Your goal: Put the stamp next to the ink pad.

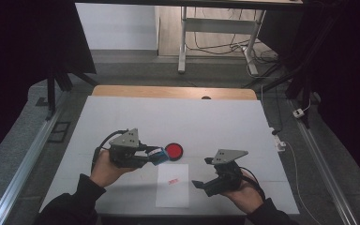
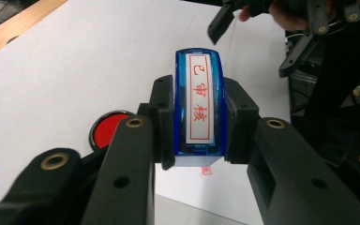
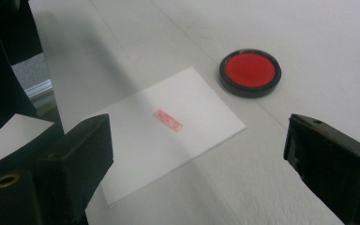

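Observation:
My left gripper (image 1: 155, 156) is shut on a blue stamp (image 2: 199, 105) with red characters on its white face, held just above the table. Beside it lies a round red ink pad (image 1: 174, 150) in a black case, also seen as the ink pad (image 2: 107, 129) and the ink pad (image 3: 249, 72). A white sheet of paper (image 1: 172, 185) with a small red stamp mark (image 3: 167, 120) lies in front of the pad. My right gripper (image 1: 204, 171) hovers to the right of the paper, jaws wide open with nothing between them.
A white mat (image 1: 178, 117) covers the wooden table, whose bare edge (image 1: 168, 91) shows at the far side. Metal rails run along both sides. Beyond the table stand a desk frame (image 1: 215, 28) and loose cables on the floor.

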{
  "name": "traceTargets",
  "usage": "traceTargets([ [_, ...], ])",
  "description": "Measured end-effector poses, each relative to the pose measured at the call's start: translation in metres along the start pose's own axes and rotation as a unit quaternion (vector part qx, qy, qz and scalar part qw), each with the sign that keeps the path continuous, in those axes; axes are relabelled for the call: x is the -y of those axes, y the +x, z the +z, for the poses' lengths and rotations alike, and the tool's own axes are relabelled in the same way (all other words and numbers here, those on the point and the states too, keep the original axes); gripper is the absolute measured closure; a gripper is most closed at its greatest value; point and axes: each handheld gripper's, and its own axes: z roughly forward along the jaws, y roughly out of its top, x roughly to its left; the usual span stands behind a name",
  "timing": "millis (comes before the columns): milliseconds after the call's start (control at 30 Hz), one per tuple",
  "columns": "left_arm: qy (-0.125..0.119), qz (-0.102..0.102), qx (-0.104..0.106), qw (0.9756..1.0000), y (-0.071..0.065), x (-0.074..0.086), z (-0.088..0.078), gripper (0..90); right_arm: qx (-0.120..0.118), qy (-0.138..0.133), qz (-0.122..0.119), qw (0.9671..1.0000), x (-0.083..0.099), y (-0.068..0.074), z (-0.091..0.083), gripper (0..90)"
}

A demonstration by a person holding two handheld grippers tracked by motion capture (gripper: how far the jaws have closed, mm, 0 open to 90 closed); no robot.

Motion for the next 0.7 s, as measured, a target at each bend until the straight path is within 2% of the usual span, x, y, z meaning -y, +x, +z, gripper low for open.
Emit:
traceTargets([
  [133,0.006,-0.008,-0.009,0.9999,0.004,0.003,-0.001,69.3,0.018,-0.001,0.003,0.9998,0.004,-0.001,-0.005,5.8],
  [300,0.014,-0.014,-0.022,0.9996,0.008,0.006,-0.003,69.4,0.042,0.001,0.018,0.9989,0.012,-0.003,-0.013,2.2],
  [600,0.031,-0.031,-0.049,0.9978,0.016,0.012,-0.004,69.3,0.092,0.001,0.050,0.9945,0.027,-0.010,-0.027,0.0],
  [700,0.038,-0.036,-0.056,0.9970,0.018,0.014,-0.004,69.3,0.101,0.005,0.055,0.9933,0.032,-0.013,-0.032,0.0],
])
